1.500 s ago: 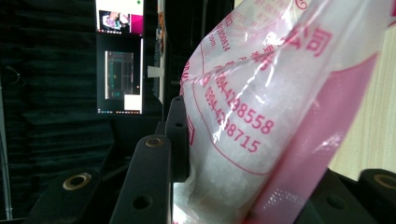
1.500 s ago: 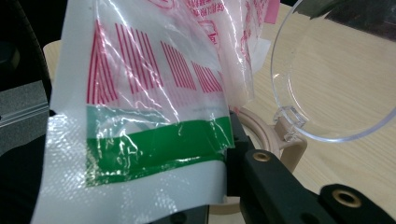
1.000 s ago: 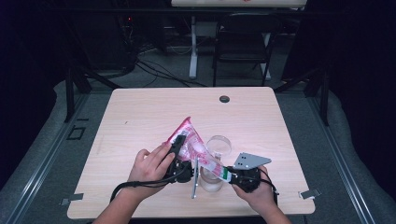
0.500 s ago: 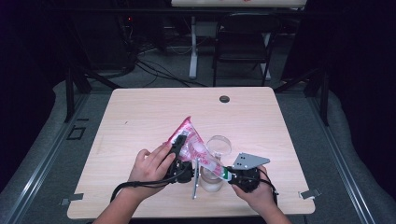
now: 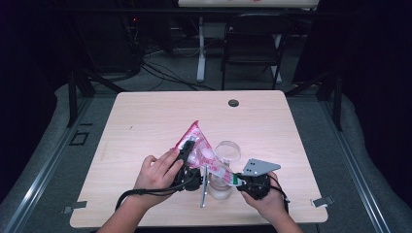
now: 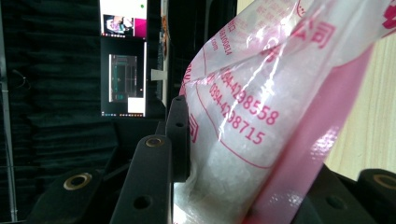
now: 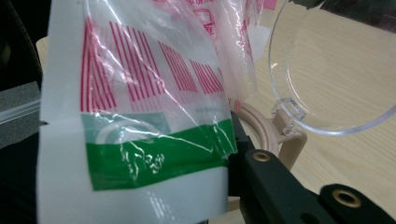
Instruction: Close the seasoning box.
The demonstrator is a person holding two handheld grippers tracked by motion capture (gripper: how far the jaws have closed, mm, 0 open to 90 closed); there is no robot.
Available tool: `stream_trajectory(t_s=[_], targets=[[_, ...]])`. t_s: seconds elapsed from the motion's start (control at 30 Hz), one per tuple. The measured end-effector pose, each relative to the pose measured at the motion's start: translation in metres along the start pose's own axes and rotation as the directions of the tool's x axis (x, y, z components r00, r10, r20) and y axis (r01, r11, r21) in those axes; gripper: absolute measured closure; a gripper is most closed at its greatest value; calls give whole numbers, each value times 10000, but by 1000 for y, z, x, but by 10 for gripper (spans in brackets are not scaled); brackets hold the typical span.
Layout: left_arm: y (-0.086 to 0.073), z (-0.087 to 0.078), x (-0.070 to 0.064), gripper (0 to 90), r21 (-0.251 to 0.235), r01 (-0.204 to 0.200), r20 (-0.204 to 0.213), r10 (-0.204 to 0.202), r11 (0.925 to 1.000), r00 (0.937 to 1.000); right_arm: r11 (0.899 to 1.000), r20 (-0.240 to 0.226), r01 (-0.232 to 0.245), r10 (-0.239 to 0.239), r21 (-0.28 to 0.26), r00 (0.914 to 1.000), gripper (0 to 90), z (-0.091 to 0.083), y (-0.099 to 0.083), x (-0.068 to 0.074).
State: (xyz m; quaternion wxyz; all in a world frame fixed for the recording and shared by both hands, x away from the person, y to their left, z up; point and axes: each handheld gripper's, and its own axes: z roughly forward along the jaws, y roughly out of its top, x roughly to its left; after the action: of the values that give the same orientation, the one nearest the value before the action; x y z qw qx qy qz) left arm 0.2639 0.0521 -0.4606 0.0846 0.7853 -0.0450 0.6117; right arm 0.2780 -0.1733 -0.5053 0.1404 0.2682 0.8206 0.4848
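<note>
Between your two grippers the bag (image 5: 200, 145) hangs stretched over the near middle of the table (image 5: 145, 121). Your left gripper (image 5: 187, 158) clamps the bag from its left side: in the left gripper view the black jaws press in on the pink-printed plastic (image 6: 261, 116) and the white grains inside bulge between them. Your left hand (image 5: 158, 172) wraps the gripper body just behind the jaws, with the cable looping back toward you.

Your right gripper (image 5: 241, 180) is clenched on the bag's lower end, the part with the green band. In the right gripper view that green and white strip (image 7: 154, 158) sits pinched against the jaw, and the red bars of the print run up above it. Your right hand (image 5: 265, 196) holds the gripper from below, with the grey plate (image 5: 260, 167) on top.

From your left gripper the bag rises away to a pink corner pointing at the far side of the table; from your right gripper it slopes up and to the left.

Just beyond your right gripper stands a clear jar (image 5: 221, 187), with its round lid (image 5: 228, 151) flipped open behind it. In the right gripper view the lid (image 7: 336, 70) shows to the right of the bag, hinged on a beige rim (image 7: 275, 135). The bag's lower end sits right above the jar; whether it touches the rim you can't tell.
</note>
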Motion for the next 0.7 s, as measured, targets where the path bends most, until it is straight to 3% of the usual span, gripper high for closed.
stream_trajectory(t_s=[0.7], targets=[[0,0,1,704,-37,96,0,-96,9999,10000,10000,-39,-46,46,59,10000,900,2,-1,0]])
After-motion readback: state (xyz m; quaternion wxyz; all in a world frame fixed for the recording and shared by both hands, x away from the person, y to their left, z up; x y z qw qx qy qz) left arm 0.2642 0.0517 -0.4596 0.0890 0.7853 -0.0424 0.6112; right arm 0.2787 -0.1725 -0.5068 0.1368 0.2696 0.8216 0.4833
